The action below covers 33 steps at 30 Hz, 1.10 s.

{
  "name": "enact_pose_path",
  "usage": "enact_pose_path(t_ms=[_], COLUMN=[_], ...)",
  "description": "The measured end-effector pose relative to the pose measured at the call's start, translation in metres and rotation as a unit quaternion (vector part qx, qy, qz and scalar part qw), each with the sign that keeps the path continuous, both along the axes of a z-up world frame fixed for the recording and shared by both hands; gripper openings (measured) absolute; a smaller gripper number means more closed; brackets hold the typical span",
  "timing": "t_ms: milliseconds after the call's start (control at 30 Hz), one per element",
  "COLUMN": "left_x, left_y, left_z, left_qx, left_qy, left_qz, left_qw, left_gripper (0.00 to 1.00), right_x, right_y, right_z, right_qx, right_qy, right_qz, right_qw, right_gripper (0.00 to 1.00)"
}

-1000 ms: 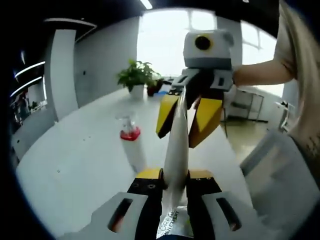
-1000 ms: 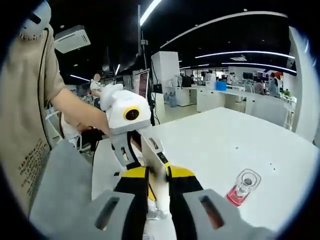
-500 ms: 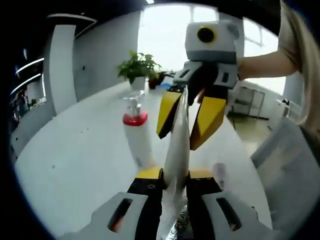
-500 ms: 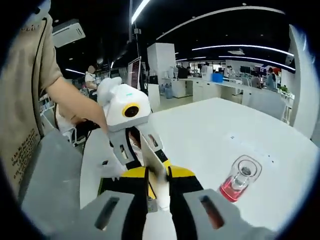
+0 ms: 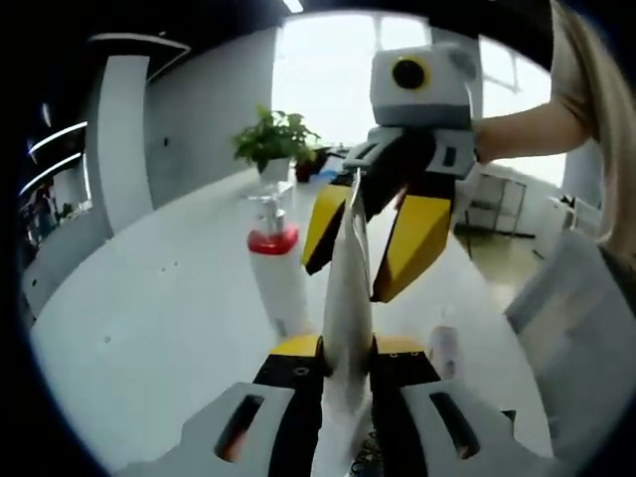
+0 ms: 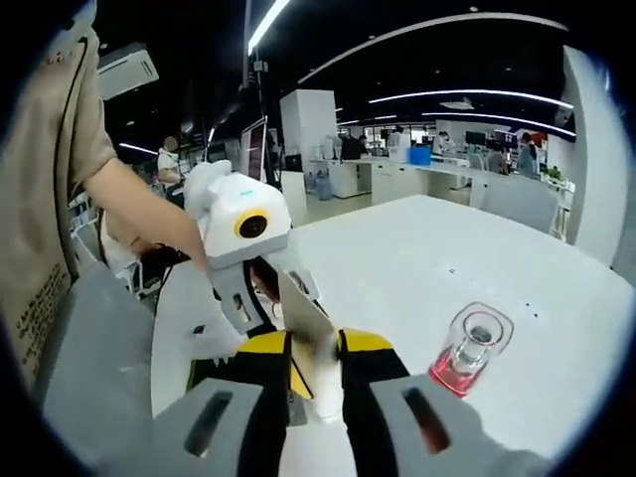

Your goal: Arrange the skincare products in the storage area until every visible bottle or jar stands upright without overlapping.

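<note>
The pump bottle (image 5: 275, 266) stands alone on the open white table (image 5: 149, 318).

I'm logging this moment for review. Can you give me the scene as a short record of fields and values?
held item: white tube, gripped at both ends
left gripper: shut on tube's lower end
right gripper: shut on tube's crimped end
standing item: pump bottle with red collar, upright on white table
background: potted plant at the table's far end
</note>
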<state>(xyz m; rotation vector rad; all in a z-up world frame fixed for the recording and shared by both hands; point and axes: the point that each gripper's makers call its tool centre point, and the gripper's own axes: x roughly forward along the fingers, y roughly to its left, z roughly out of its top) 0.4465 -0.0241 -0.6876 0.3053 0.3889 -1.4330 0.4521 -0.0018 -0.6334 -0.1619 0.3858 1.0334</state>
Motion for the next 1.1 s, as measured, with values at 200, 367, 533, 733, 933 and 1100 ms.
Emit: enact_pose_path(t_ms=[200,367,533,733,933,1100], left_x=[0.000,0.002,0.006,0.014,0.025,0.033], left_y=[0.000,-0.001,-0.004,-0.007,-0.010,-0.013], left_z=[0.000,0.000,0.000,0.001,0.000,0.000], left_qx=[0.000,-0.001,-0.002,-0.003,0.000,-0.002], left_qy=[-0.008,-0.017,-0.021,-0.026,-0.030,-0.030], left_qz=[-0.009,-0.016,-0.017,-0.021,-0.024,-0.024], left_qw=[0.9999,0.9997,0.9996,0.9994,0.9993,0.9993], left_gripper=[0.12,0.12,0.12,0.13,0.13,0.13], right_x=[0.001,0.000,-0.003,-0.008,-0.019,-0.027], right_y=[-0.001,-0.004,-0.011,-0.020,-0.029,-0.037], right_z=[0.000,-0.001,-0.001,0.001,-0.005,-0.009], right_qx=[0.009,0.021,0.024,0.037,0.045,0.051], right_qy=[0.005,0.006,0.006,0.004,0.014,0.021], right_qz=[-0.008,-0.026,-0.041,-0.071,-0.097,-0.118], right_qw=[0.9999,0.9994,0.9988,0.9967,0.9942,0.9914], right_gripper=[0.20,0.34,0.40,0.47,0.53,0.56])
